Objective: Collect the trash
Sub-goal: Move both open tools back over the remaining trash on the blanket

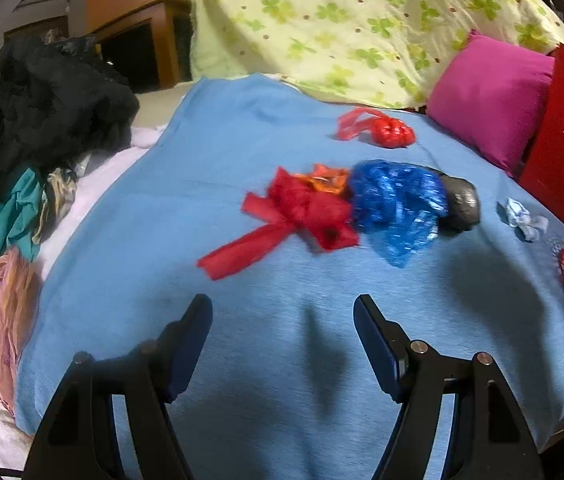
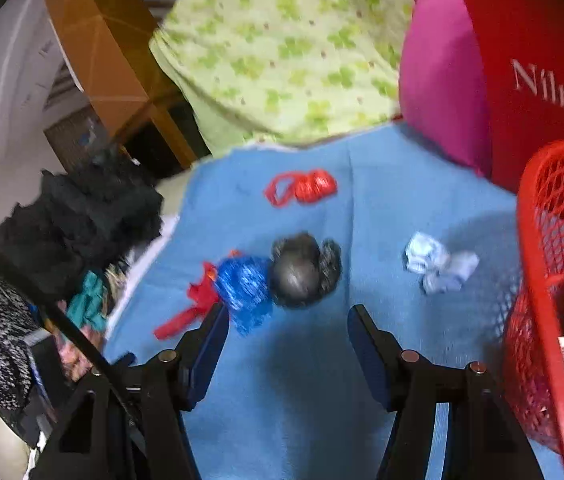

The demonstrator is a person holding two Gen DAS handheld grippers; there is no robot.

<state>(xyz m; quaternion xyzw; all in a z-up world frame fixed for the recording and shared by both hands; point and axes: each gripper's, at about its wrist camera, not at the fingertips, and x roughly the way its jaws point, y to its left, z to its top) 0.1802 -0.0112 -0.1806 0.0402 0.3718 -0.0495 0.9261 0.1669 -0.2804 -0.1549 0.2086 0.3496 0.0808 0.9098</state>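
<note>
Your left gripper (image 1: 282,312) is spread wide and holds nothing, hovering over the blue cloth (image 1: 221,160). Your right gripper (image 2: 288,320) is likewise spread and holds nothing. Just ahead of your left gripper lies a cluster of trash: a red plastic bag (image 1: 302,216), an orange wrapper (image 1: 328,180), a crumpled blue plastic bag (image 1: 398,204) and a dark grey bag (image 1: 460,204), all touching. A knotted red bag (image 1: 392,132) sits farther back, apart. A pale blue scrap (image 2: 438,266) lies near the red mesh basket (image 2: 550,240), which already contains some items.
</note>
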